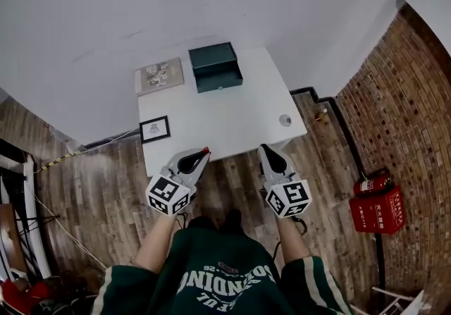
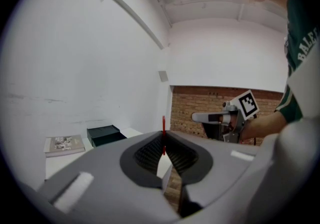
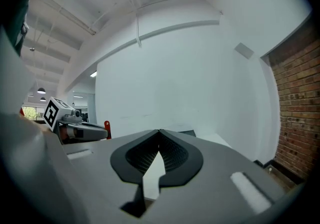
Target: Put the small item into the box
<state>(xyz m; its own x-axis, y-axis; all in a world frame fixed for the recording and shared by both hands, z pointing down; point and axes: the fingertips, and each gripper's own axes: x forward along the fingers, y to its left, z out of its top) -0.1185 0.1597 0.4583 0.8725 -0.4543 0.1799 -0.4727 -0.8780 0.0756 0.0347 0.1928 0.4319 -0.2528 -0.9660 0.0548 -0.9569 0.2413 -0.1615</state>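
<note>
A dark green box [image 1: 215, 67] stands with its lid up at the far edge of the white table [image 1: 211, 120]; it also shows in the left gripper view [image 2: 105, 134]. My left gripper [image 1: 204, 152] hovers over the table's near edge, shut on a thin red item [image 2: 163, 135] that sticks up between its tips [image 1: 206, 149]. My right gripper [image 1: 263, 148] is level with it to the right, jaws shut with nothing between them [image 3: 159, 132]. A small round grey item [image 1: 285, 120] lies near the table's right edge.
A book [image 1: 159, 76] lies at the far left corner of the table and a small framed picture [image 1: 154, 128] at its near left. Wooden floor surrounds the table. A brick wall with a red fire extinguisher box [image 1: 378, 208] is at the right.
</note>
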